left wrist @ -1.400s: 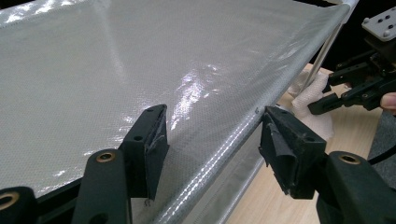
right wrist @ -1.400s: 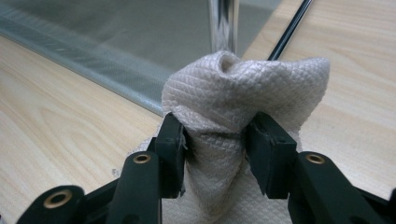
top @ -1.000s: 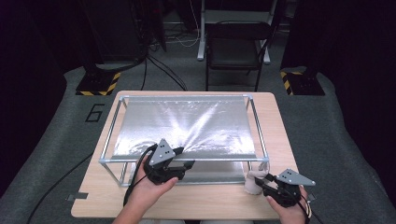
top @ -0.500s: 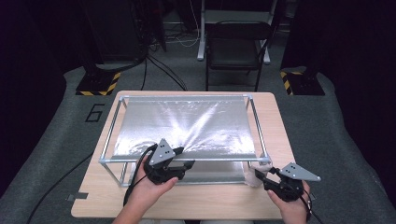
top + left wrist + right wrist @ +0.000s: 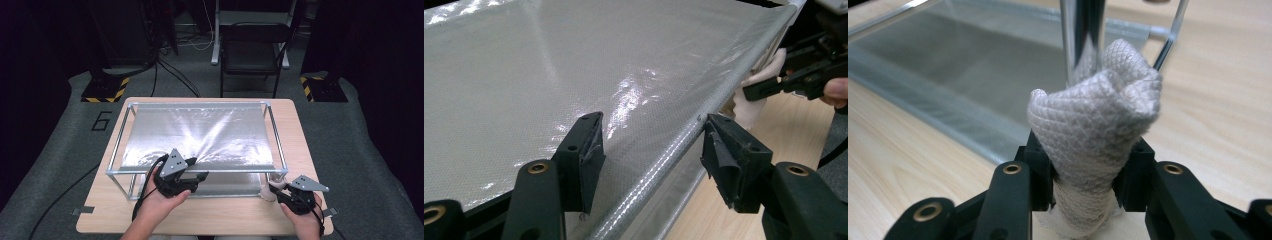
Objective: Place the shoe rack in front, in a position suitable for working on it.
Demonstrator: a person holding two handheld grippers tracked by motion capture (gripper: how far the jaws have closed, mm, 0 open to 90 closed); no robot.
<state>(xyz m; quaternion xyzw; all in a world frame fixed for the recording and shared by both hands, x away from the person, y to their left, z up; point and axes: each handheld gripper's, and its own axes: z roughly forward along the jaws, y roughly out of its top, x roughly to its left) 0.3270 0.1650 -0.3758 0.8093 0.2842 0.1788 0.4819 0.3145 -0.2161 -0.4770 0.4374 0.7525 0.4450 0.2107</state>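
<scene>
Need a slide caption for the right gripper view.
Right gripper clamps a bunched white cloth against the frame's chrome corner post.

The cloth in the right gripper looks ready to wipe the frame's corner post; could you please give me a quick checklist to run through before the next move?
1. Right gripper shut on the cloth: ok, the jaws pinch its lower part and the bunched top stands free.
2. Cloth meets the frame's corner post: ok, it looks pressed against the post, though true contact is hard to confirm.
3. Left gripper steadying the frame: not ok, its jaws are open astride the front rail.
4. Shiny sheet lying flat in the frame: ok.
5. Cables clear of the wiping path: ok in the high view.
</scene>
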